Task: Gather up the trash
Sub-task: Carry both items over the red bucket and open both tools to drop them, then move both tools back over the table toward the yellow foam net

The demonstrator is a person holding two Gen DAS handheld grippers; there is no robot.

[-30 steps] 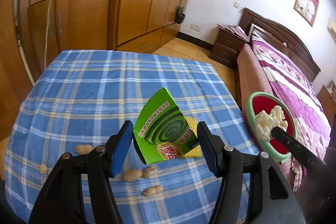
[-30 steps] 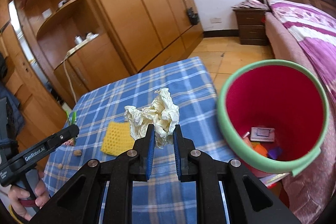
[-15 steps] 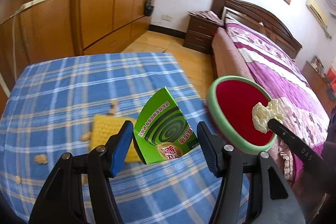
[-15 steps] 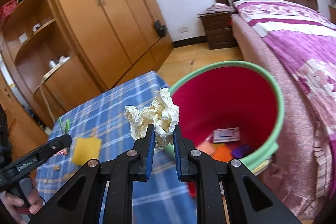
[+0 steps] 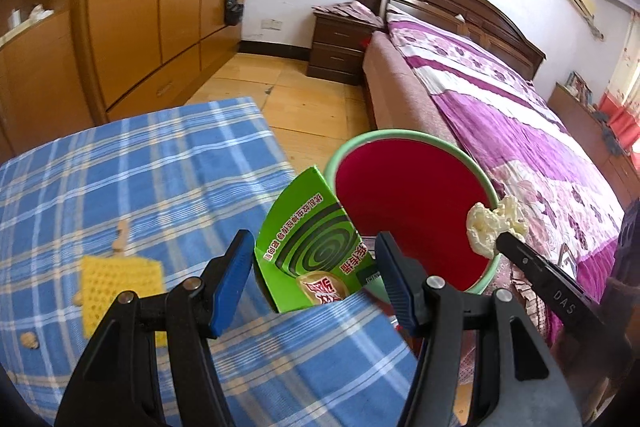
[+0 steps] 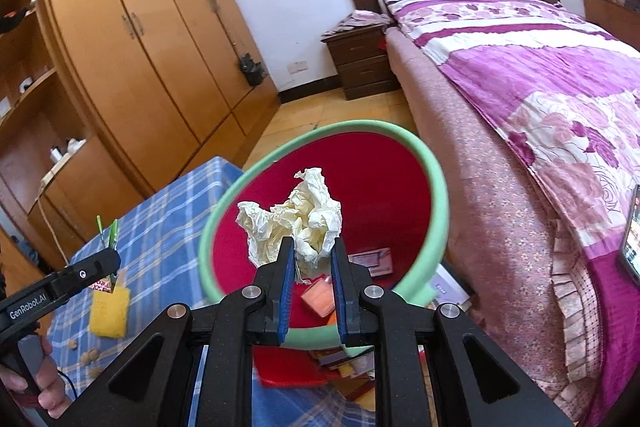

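- Left claw (image 5: 314, 269): wide, clamping green box (image 5: 310, 247), corner tilted up toward bin (image 5: 408, 137); Chinese print.
- Right claw (image 6: 311, 269): narrow, pinching crumpled tissue (image 6: 298, 217) over the bin; "GenRobot.AI" on left claw.

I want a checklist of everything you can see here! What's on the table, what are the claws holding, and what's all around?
Surface: table under a blue plaid cloth.
Job's things: red bin with a green rim beside the table, some trash already inside; crumpled paper; green box.
Clutter: yellow knitted square and peanuts on the cloth.
Grippers: left claw shut on the green box near the bin; right claw shut on the crumpled paper, in front of the bin's mouth.
Cables: a cord hangs from the shelf.
Surroundings: wardrobe, bed, nightstand.
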